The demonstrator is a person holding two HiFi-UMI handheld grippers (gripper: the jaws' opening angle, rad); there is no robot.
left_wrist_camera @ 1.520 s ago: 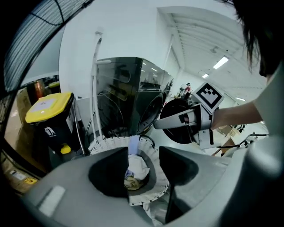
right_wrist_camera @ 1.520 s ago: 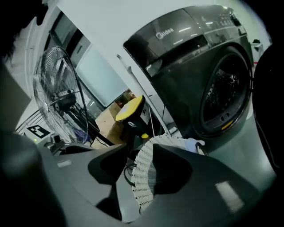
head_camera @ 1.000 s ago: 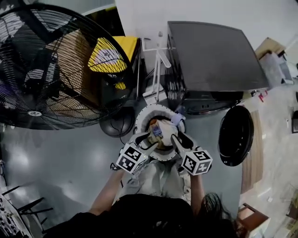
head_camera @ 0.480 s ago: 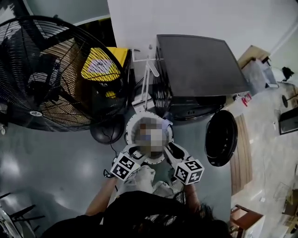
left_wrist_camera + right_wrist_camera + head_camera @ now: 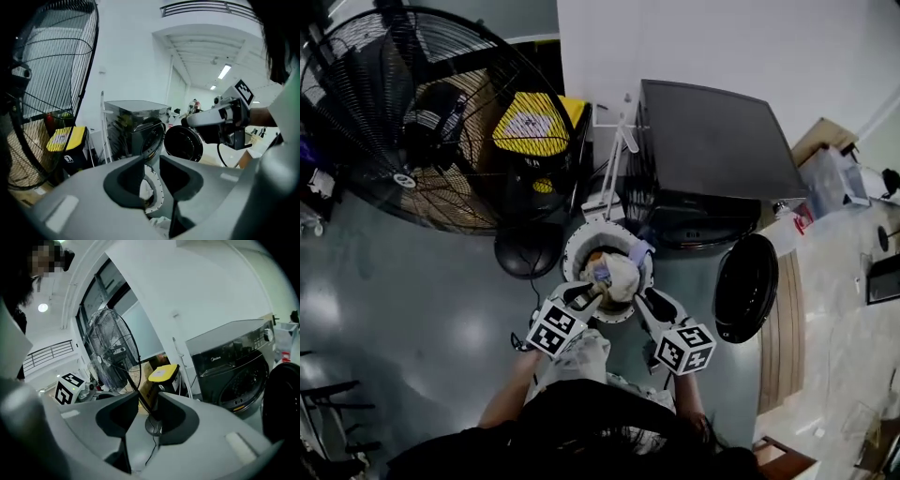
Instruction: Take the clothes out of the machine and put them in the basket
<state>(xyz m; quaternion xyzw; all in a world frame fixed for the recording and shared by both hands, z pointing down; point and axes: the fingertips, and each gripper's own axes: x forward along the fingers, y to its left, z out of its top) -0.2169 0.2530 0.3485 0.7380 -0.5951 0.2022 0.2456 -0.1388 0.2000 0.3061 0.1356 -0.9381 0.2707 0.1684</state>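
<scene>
Both grippers have drawn back to the near rim of the basket [image 5: 570, 255] at frame centre, leaving the pale clothes [image 5: 614, 277] heaped inside, so one load appears delivered. The left gripper [image 5: 586, 296] has its jaws apart on nothing, and the right gripper [image 5: 649, 302], whose jaws have just been closing slightly, is also parted and empty. Only the gripper views show the machine [image 5: 225, 357] from the front, though what is in its drum cannot be made out.

**Legible markings.** In the right gripper view, the washing machine [image 5: 234, 376] is carrying the brand name "Midea" in pale letters on its dark front panel, above the round door opening. Left of the washing machine, a yellow-lidded bin [image 5: 163, 376] is showing a white mark on its black body and a label on its lid, both too small to read.
</scene>
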